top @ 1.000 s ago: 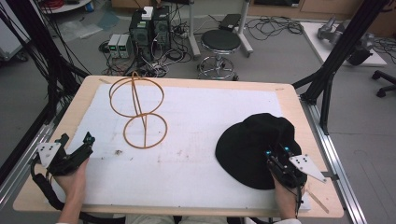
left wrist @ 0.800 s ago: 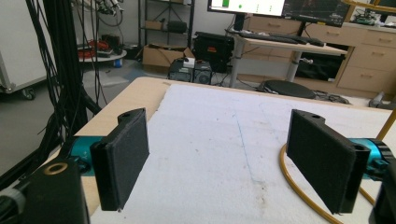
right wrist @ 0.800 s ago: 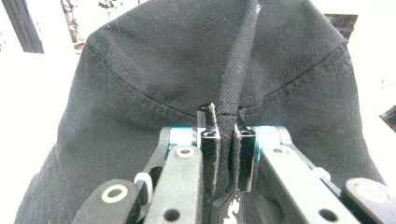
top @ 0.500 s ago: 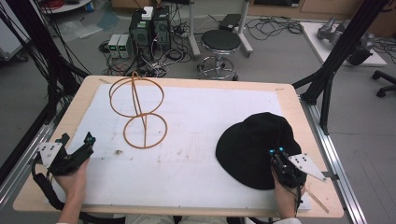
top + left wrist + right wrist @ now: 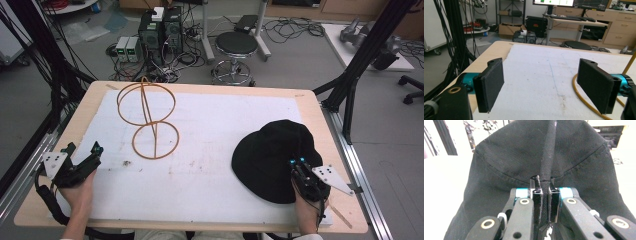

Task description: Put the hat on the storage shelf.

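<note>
We see the black hat (image 5: 272,155) lying on the white mat (image 5: 210,150) at the right side of the table (image 5: 305,97), close to the near edge and well apart from the wire stand. Our right gripper (image 5: 298,164) sits on the near right part of the hat, and its jaws have just been closing; now they are pressed together on a fold of the black cloth. In the right gripper view (image 5: 545,185) this pinch is clear: a ridge of fabric rises between the two pads and runs straight up over the hat's (image 5: 544,152) crown, and there is almost no gap left between the jaws. The hat itself still lies flat on the mat, its brim spread around it. Our left gripper (image 5: 82,152) is at the near left corner of the table, held low above the mat, with nothing in it. In the left gripper view its jaws stand wide apart, the two dark pads (image 5: 491,82) facing each other across bare mat. Beside the right pad in that view we see a curve of the orange wire stand (image 5: 584,100), near the pad but not between the jaws. In the high view the orange wire stand (image 5: 148,120) is upright on the left half of the mat, with one ring flat on the mat and a larger ring above it.
</note>
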`<state>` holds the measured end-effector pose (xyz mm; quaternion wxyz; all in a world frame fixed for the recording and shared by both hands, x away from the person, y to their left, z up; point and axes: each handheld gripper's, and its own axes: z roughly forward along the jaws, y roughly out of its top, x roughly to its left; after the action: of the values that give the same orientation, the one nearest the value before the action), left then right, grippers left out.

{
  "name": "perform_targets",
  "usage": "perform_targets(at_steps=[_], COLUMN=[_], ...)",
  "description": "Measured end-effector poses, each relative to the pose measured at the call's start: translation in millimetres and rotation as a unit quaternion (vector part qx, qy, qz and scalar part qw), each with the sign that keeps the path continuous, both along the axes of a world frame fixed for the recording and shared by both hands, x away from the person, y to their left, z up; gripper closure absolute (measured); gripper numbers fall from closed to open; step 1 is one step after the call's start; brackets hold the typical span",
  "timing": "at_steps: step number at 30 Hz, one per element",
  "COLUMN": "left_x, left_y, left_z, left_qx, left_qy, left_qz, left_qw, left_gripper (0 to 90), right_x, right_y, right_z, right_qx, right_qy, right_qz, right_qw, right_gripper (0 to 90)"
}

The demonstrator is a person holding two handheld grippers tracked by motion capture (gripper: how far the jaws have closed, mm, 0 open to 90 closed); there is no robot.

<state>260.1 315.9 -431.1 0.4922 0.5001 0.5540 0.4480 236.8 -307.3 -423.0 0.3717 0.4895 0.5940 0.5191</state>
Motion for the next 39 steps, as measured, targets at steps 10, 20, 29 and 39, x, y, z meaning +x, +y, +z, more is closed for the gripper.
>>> perform_targets(at_steps=[10,20,29,39], left_x=[0.0,-2.1,-2.0,-2.5], left_y=[-0.1,0.1,0.0,-5.8], left_z=[-0.6,-1.1,-1.5,-1.2], left_qx=[-0.005,-0.006,-0.004,0.016], left_qy=[0.004,0.006,0.007,0.01], left_qz=[-0.009,-0.013,-0.014,-0.03], left_qw=[0.9999,0.9999,0.9999,0.9994], left_gripper=[23.0,23.0,22.8,22.2], right_x=[-0.2,5.7,22.1,38.9], right_y=[16.9,27.4,33.5,61.7], right_z=[15.6,36.9,70.8,115.1], right_qx=[0.024,0.059,0.09,0.107], right_qy=[-0.035,-0.09,-0.135,-0.183], right_qz=[0.019,0.039,0.07,0.093], right_qw=[0.9989,0.9934,0.9843,0.9728], right_gripper=[87.0,87.0,87.0,86.9])
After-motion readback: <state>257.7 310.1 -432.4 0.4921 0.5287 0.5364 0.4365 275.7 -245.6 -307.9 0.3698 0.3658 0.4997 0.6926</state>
